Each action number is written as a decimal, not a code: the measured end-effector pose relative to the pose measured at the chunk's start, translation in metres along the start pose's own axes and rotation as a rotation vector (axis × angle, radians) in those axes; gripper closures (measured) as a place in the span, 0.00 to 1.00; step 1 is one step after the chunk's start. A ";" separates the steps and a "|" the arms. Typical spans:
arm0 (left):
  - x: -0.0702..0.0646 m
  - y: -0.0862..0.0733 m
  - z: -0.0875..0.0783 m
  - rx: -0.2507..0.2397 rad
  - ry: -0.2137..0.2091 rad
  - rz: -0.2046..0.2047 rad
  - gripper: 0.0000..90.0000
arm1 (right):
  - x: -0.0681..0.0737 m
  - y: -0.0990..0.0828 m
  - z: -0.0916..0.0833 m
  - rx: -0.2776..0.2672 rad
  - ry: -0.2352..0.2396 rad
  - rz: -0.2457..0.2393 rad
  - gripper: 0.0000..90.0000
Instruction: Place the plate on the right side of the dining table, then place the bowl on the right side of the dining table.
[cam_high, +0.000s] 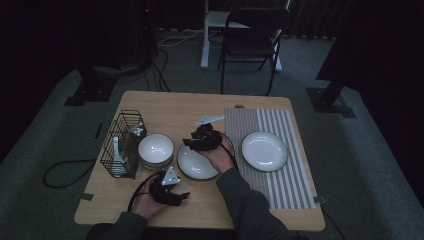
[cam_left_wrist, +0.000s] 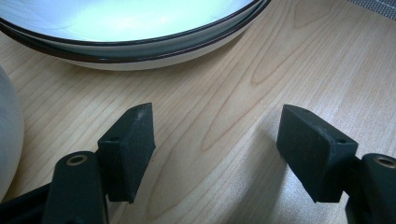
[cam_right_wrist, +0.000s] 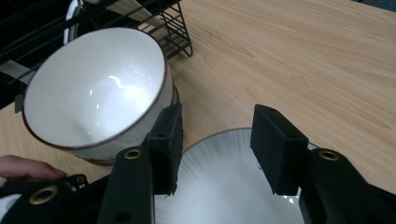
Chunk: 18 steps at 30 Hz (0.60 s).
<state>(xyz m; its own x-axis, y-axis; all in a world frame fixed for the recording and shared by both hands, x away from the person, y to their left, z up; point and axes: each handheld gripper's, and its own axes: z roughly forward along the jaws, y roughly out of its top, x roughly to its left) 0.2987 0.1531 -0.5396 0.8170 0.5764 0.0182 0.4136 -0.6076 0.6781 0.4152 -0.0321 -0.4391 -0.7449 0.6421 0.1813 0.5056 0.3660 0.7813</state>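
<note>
Setting plates out. My left gripper rests jaws wide, empty, on the wooden table. My right gripper hovers half-open, holding nothing, over the white dark-rimmed shallow plate beside the white bowl stack. Next, probably: lower, pinch the rim.

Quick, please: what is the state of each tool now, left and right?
Left tool: open, nothing between its jaws.
Right tool: open above the plate, holding nothing.

Wooden table, wire rack, stacked bowls, plates, striped mat
</note>
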 end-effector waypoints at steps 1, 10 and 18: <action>0.000 0.000 0.000 0.000 0.001 0.000 0.31 | 0.001 0.000 0.001 0.000 0.002 0.003 0.59; 0.000 0.000 0.000 -0.005 0.001 -0.002 0.31 | 0.008 0.006 0.009 -0.001 0.027 0.004 0.59; 0.000 0.000 0.000 -0.006 0.001 -0.002 0.31 | 0.011 0.013 0.013 -0.011 0.047 0.008 0.59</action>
<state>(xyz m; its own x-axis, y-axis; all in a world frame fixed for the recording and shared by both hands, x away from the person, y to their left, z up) 0.2984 0.1530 -0.5401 0.8156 0.5783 0.0177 0.4128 -0.6030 0.6826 0.4192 -0.0118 -0.4344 -0.7607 0.6124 0.2151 0.5069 0.3535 0.7862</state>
